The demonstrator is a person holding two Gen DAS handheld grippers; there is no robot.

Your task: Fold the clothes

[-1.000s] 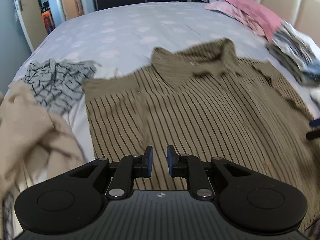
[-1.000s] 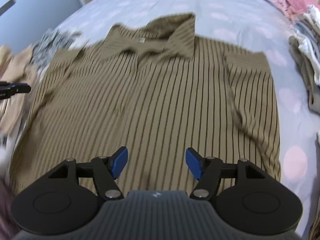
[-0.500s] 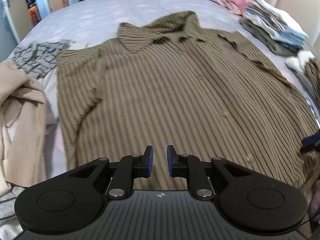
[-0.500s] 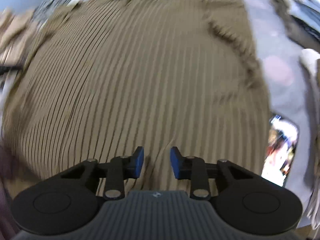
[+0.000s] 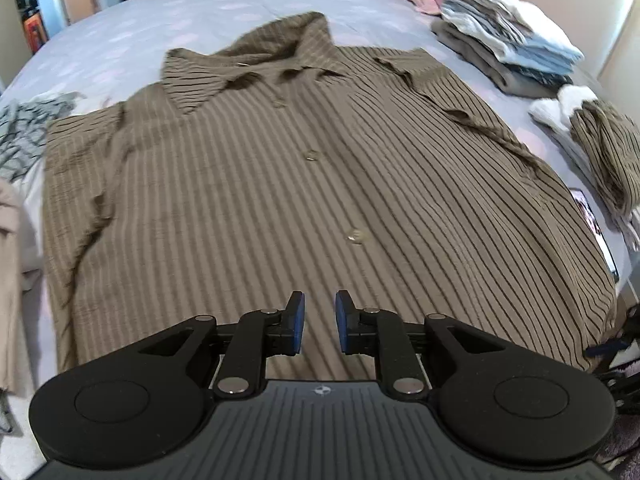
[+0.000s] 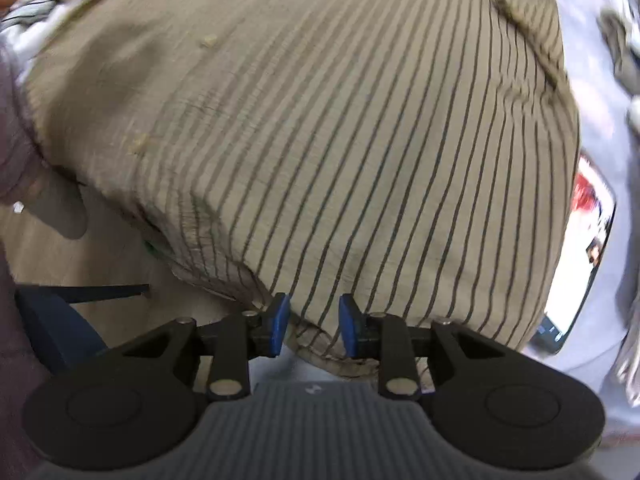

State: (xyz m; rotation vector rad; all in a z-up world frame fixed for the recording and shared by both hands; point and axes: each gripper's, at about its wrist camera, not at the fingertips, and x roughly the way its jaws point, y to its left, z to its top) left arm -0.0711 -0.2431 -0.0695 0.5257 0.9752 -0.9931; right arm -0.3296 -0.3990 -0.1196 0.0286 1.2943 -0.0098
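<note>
Left wrist view: grey top at far left, striped shirt spread face up and buttoned on the bed, folded stack and phone at right. Left gripper hovered over the hem area, jaws opening, narrow gap, nothing between them. Right gripper sat at the shirt's hem by the bed edge, jaws opening, hem fabric between the pads, apparently not pinched. Shirt looked light, thin, limp and crinkly; it would likely sag, so take hold at hem corners or shoulders. No readable writing; phone screen blurred.
</note>
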